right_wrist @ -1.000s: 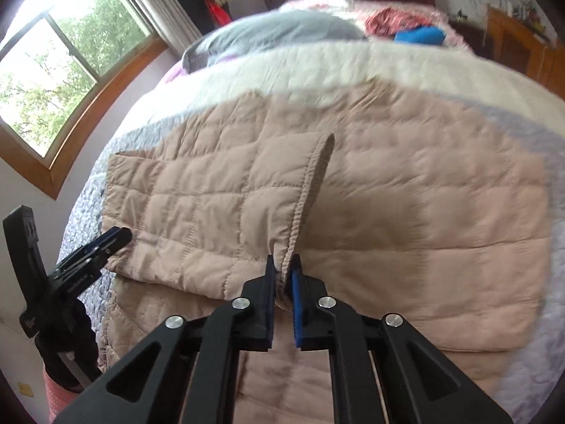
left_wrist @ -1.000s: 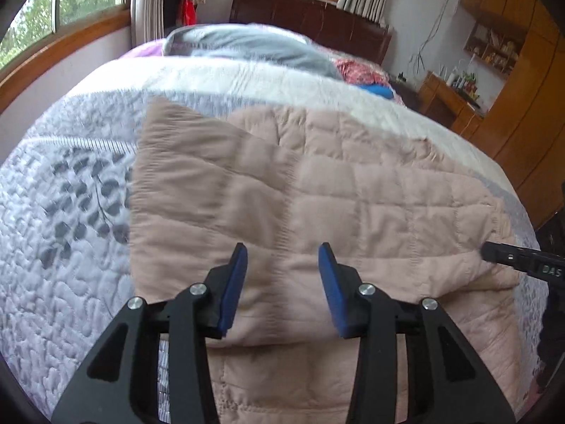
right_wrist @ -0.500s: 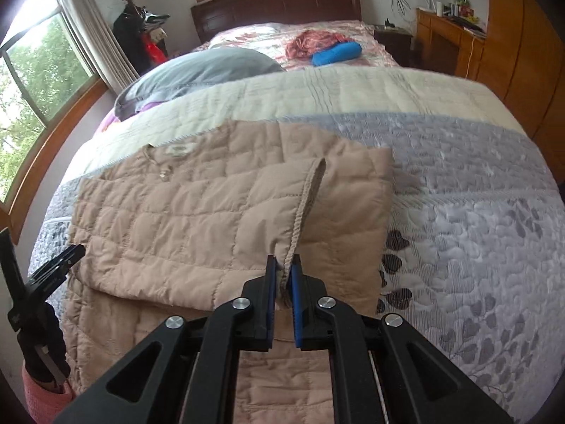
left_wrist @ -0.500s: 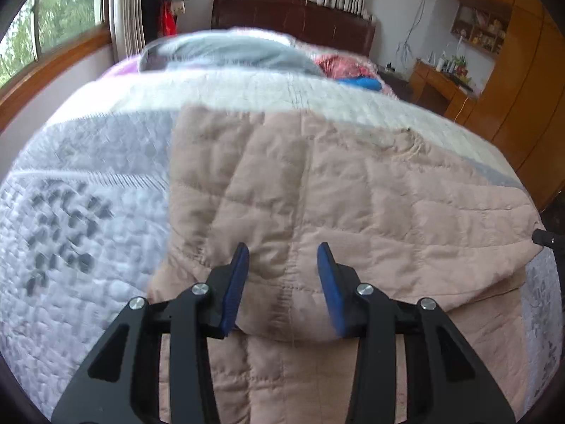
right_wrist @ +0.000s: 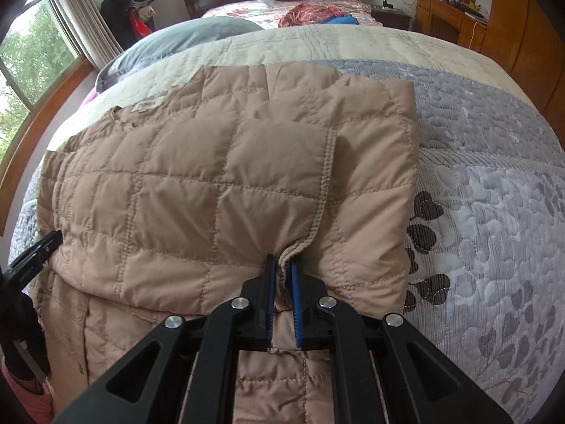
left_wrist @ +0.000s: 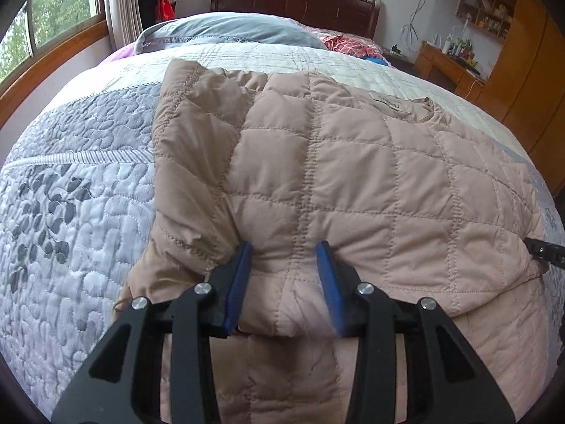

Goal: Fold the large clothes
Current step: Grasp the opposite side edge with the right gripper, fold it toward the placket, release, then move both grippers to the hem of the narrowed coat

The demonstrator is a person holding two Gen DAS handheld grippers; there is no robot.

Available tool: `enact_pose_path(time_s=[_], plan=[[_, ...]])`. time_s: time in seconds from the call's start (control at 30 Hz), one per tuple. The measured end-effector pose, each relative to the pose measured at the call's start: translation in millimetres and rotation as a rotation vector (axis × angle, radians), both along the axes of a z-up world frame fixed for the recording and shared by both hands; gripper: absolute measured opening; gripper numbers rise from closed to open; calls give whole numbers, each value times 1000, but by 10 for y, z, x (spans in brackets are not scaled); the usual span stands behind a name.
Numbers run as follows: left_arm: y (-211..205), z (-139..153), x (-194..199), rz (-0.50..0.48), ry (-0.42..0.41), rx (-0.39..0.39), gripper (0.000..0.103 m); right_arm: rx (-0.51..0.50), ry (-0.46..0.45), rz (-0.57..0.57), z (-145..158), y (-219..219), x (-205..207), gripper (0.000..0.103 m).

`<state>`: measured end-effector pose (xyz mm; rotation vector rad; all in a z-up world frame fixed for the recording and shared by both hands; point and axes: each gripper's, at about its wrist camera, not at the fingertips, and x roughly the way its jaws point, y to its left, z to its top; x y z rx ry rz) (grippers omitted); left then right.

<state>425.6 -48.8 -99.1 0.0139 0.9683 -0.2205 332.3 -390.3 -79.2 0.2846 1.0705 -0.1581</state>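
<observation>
A quilted tan jacket (left_wrist: 353,176) lies across the bed (left_wrist: 70,212), its upper half doubled over the lower so a thick folded edge faces the person. The left tool (left_wrist: 284,268) is part-spread with a fat roll of that folded edge bunched between its blue pads, which press into the padding from both sides; the bulk of the layers is what keeps the jaws apart. The right tool (right_wrist: 281,282) is pressed nearly together, pinching the thin stitched hem (right_wrist: 326,190) where it curls down to the fold. Holding both ends of the same edge lets the fold be laid down evenly and square, with the label (right_wrist: 146,105) and neckline at the far side. Both tools point steeply down at the bed, which suggests the flap is being set down rather than lifted. Whether the right tool grips only the hem or also the layer beneath is hard to tell from this angle. A grey pillow (right_wrist: 183,40) sits well behind the jacket.
</observation>
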Motion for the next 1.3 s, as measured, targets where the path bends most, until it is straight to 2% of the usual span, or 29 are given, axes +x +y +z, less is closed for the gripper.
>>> enact_pose_path(time_s=[0.07,0.13,0.17,0.27,0.37,0.47,0.6,0.73,0.9,0.97,1.03,1.07,1.1,1.17,1.3], plan=[[15,103,-28,5,-8,4,38,10,-40,-13,168,-39,-76,13],[32,301,-116,9,-63,-9,38,-18,-110,-16,379,-27,-184,20],[-7,416,-153,2,-91,-22,38,-22,-143,-9,500,7,-223,20],[-246,578,-175,-32,-109,-31,39,52,-155,68,630,223,-140,20],[-593,574,-136,-80,-97,-1,39,55,-135,123,580,477,19,20],[-785,386,-41,-85,-39,2,39,64,-91,139,410,617,243,20],[-844,122,18,-88,-8,32,40,56,-19,124,104,670,390,18],[-839,-28,13,-104,-16,44,41,107,-8,107,-106,588,437,16],[-853,12,-3,-92,-15,51,40,119,-21,117,-94,599,409,19],[-760,150,-113,-102,-12,33,40,143,-66,131,67,555,266,23],[-590,341,-285,-131,-40,-2,48,188,-183,192,322,480,-83,38],[-479,428,-402,-147,-52,-15,56,195,-213,220,400,456,-208,41],[-297,530,-576,-162,-65,-33,61,187,-237,247,474,431,-399,44],[90,660,-921,-180,-83,-66,68,141,-254,284,555,378,-823,46],[804,663,-1505,-104,-77,-22,71,118,-225,314,460,269,-1631,54]])
